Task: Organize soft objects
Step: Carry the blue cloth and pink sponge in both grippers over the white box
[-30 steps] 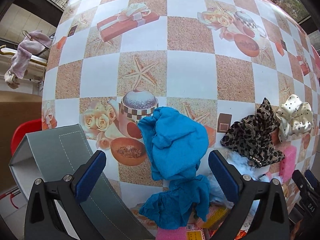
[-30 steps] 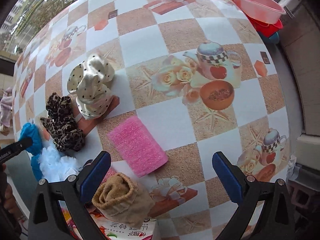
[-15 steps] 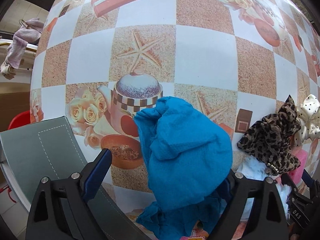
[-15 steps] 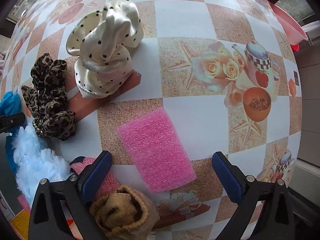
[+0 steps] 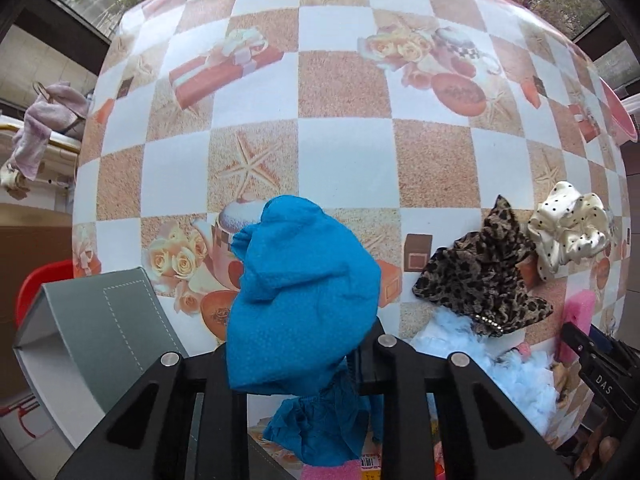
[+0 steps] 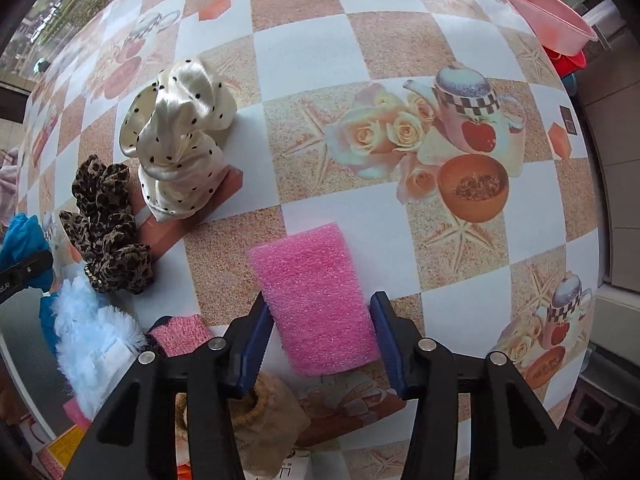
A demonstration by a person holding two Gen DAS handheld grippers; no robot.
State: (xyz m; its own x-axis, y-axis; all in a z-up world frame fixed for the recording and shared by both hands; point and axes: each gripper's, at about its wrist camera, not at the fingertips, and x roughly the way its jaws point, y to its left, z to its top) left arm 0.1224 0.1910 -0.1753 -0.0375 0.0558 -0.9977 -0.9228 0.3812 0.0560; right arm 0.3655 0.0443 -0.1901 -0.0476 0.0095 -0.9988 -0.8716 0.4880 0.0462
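Both tongs have just been closing: the left tongs [image 5: 298, 364] are clamped on the blue cloth [image 5: 304, 296], and the right tongs [image 6: 318, 344] squeeze the pink sponge [image 6: 316, 300] from both sides. Sponge lies on the checkered surface [image 6: 320, 52], near the dotted scrunchie [image 6: 180, 136].

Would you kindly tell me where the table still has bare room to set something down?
The checkered cloth lies bare beyond the blue cloth and the leopard scrunchie, out to the far edge. Bare also right of the pink foam pad. Crowded: the near edge, around the fluffy blue piece, tan roll and grey box.
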